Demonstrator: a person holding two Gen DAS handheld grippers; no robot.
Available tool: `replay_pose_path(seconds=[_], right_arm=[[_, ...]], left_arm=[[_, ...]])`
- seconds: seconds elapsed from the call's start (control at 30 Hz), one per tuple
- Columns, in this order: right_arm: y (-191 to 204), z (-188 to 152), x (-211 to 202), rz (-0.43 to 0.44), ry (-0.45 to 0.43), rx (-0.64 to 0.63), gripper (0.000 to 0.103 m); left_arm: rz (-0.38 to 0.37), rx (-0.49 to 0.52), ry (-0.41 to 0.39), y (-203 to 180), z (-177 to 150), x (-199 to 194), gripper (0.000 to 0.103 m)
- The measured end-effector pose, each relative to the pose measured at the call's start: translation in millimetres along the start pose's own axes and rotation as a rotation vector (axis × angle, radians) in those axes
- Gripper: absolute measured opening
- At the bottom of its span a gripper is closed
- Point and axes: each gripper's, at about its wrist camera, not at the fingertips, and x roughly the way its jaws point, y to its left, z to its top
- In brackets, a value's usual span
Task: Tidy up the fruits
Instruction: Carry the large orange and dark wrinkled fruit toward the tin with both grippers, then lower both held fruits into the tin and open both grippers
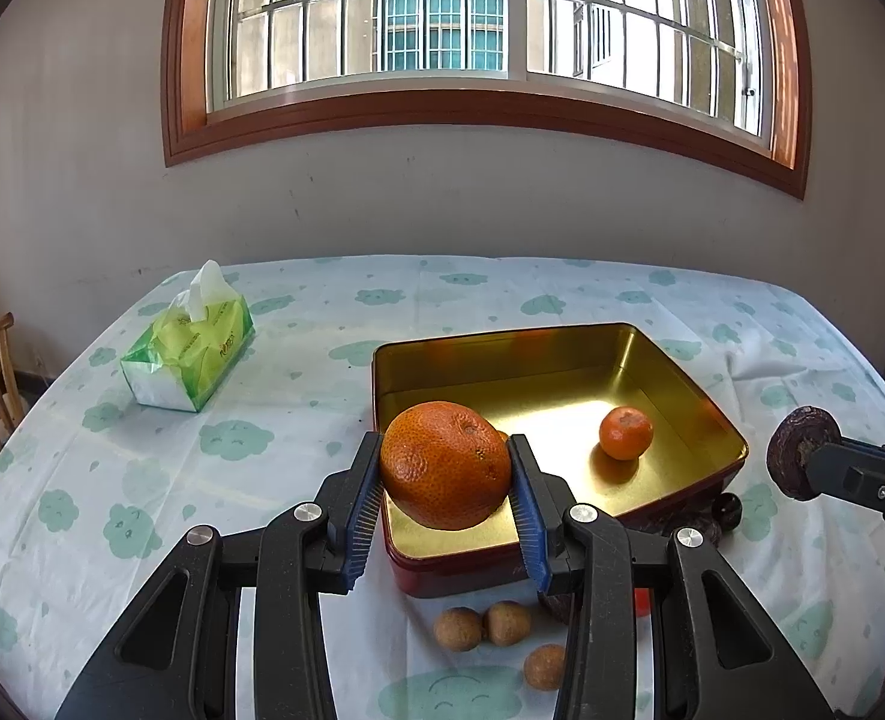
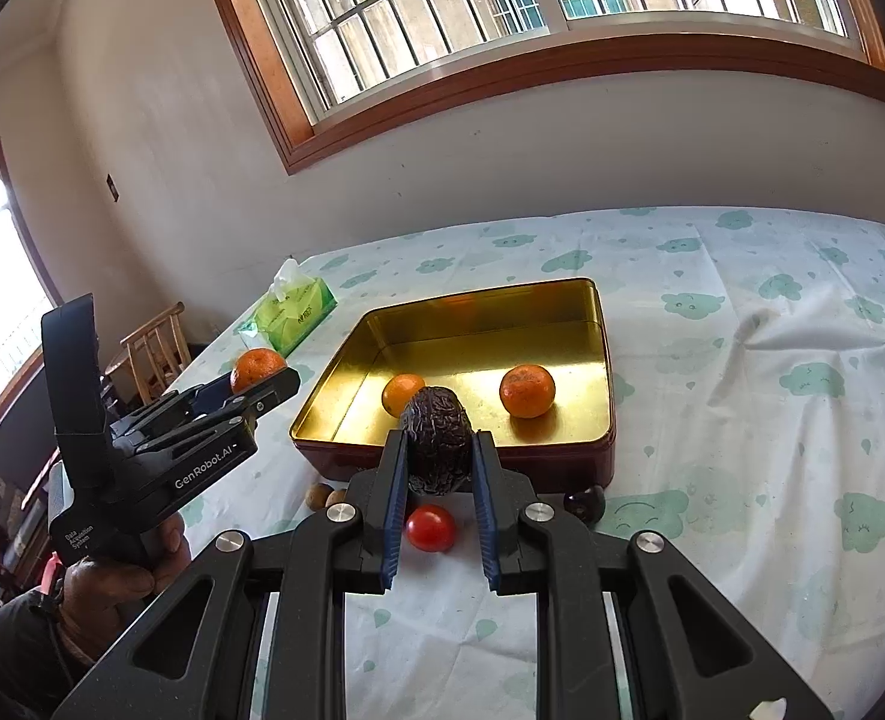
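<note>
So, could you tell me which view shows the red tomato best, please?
The right wrist view: the tomato lies in plain sight on the cloth, framed between the right gripper's fingers. The left wrist view shows only a red sliver behind its gripper's arm.

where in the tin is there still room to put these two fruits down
The gold tin is bare along its back wall and in its far corners. Two small oranges sit near the front. Outside the front wall it is crowded: longans, a tomato.
</note>
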Motion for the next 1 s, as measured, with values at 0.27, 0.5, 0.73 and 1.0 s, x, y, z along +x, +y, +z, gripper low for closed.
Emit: replay_pose_path(seconds=[0.27,0.5,0.73,1.0], right_arm=[[-1.2,8.2,12.1,0.006,-0.003,0.003,0.019],[-4.2,9.9,21.2,0.004,0.007,0.006,0.019],[-8.4,13.8,33.6,0.0,0.017,0.01,0.019],[-10.6,20.5,46.6,0.003,0.02,0.01,0.019]], left_arm=[[-0.001,0.009,0.002,-1.9,4.6,9.9,0.041],[-0.006,0.002,0.006,-0.8,8.5,18.9,0.041],[-0.009,-0.003,0.015,0.1,12.3,30.4,0.041],[-0.011,-0.001,0.022,0.3,13.2,41.3,0.041]])
